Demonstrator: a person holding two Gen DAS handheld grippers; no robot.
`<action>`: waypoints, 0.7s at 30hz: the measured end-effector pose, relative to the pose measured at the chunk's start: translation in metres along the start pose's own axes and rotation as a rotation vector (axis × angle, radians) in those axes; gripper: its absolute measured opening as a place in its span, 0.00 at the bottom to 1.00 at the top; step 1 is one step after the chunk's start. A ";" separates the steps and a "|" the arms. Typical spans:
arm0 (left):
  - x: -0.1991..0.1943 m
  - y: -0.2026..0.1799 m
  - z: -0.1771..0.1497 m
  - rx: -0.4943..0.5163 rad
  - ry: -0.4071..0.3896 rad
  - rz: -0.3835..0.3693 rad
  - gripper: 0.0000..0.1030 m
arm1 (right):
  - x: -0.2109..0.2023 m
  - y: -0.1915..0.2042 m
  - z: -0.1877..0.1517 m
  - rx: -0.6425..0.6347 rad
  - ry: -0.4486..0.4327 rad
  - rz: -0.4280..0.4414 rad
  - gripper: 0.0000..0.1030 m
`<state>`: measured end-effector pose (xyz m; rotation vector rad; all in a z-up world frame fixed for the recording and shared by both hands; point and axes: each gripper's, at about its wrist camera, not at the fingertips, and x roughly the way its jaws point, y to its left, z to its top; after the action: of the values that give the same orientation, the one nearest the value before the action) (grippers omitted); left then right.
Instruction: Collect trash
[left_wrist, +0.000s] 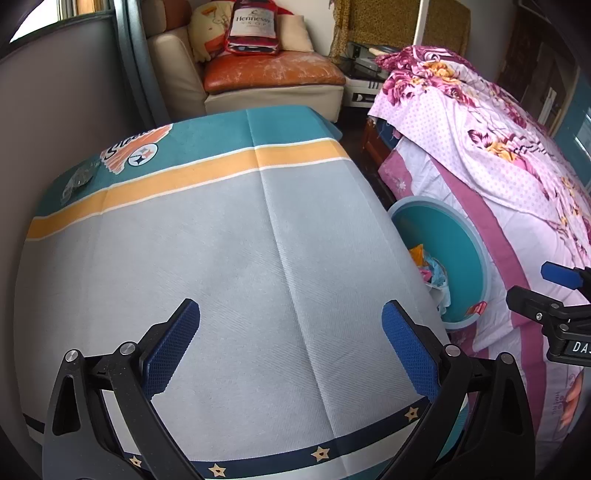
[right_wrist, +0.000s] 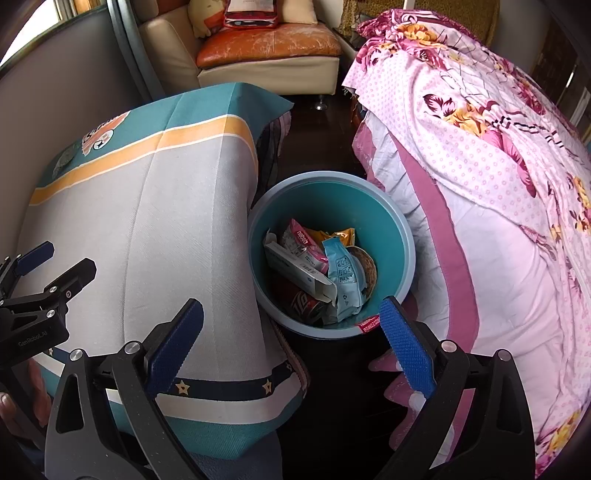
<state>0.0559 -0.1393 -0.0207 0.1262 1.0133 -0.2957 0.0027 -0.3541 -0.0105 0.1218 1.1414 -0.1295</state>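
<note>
A teal trash bin (right_wrist: 391, 236) stands on the dark floor in the gap between the cloth-covered table (right_wrist: 147, 229) and the bed (right_wrist: 498, 221), its rim touching the hanging tablecloth on one side and the pink bed sheet on the other. Inside the bin lie a white carton (right_wrist: 295, 267), a pink snack wrapper (right_wrist: 301, 240), a pale blue packet (right_wrist: 345, 280), a yellow packet (right_wrist: 338, 234) and a dark red drink can (right_wrist: 304, 304); a small red-and-white label (right_wrist: 367, 324) sits on the bin's near rim. One crumpled clear wrapper (left_wrist: 79, 181) lies on the table's teal border at its far left corner, well apart from the bin, beside a printed sports logo (left_wrist: 142, 154). The left gripper (left_wrist: 291, 345) hovers over the grey middle of the table with its blue-padded fingers spread wide and nothing between them. The right gripper (right_wrist: 291, 345) hangs over the table's edge nearest the bin, jaws likewise apart and empty, with the bin just beyond its fingertips. Beyond the table, a cream armchair (left_wrist: 273, 92) with an orange seat cushion holds a bottle-shaped pillow (left_wrist: 253, 27).
</note>
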 end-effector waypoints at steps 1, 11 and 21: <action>0.000 0.000 0.000 0.000 0.000 -0.001 0.96 | -0.001 0.000 0.000 0.000 -0.001 0.000 0.89; -0.006 0.001 0.002 0.000 -0.007 -0.003 0.96 | -0.006 0.002 0.000 -0.004 -0.008 -0.006 0.89; -0.005 0.002 0.001 0.001 -0.007 -0.002 0.96 | -0.007 0.001 -0.002 0.000 -0.009 -0.006 0.89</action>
<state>0.0548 -0.1371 -0.0154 0.1251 1.0062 -0.2986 -0.0014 -0.3525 -0.0051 0.1179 1.1333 -0.1357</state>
